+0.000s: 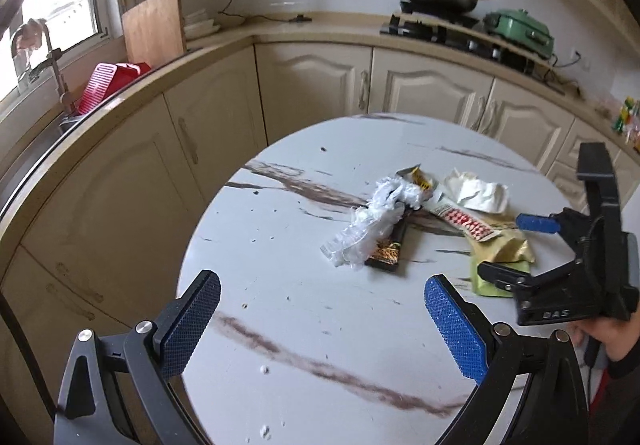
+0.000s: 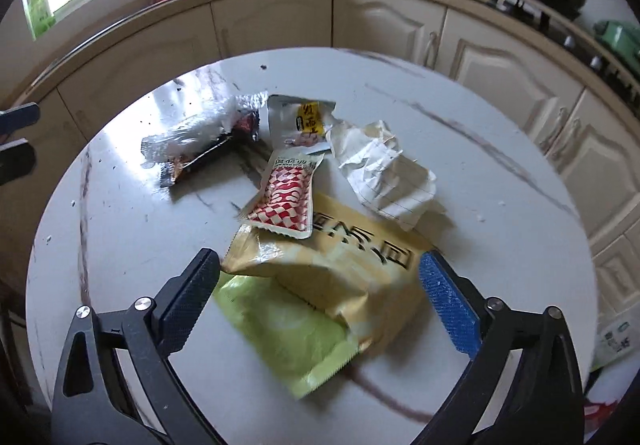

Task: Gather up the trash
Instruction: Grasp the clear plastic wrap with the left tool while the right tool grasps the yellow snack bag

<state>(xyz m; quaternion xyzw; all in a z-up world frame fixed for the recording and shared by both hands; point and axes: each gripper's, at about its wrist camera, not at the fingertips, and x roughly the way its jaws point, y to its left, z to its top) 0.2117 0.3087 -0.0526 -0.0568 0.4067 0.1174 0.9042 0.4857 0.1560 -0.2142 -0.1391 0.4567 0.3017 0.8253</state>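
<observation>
Fingers of the right gripper point(image 2: 320, 297) stood apart, straddling the yellow bag point(image 2: 340, 257) at the desk's point(image 2: 500, 173) near side; left gripper point(image 1: 322, 325) likewise apart, empty. Risk: slick foil slipping, dragging the checkered sachet point(image 2: 286, 201) off.

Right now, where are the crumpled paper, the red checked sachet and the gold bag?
crumpled paper point(image 2: 384, 169), right wrist view, its middle.
red checked sachet point(image 2: 286, 199), right wrist view, its printed face.
gold bag point(image 2: 344, 265), right wrist view, its front panel.

Marble table point(image 1: 304, 325) (littered): wrappers point(image 2: 320, 285)
</observation>
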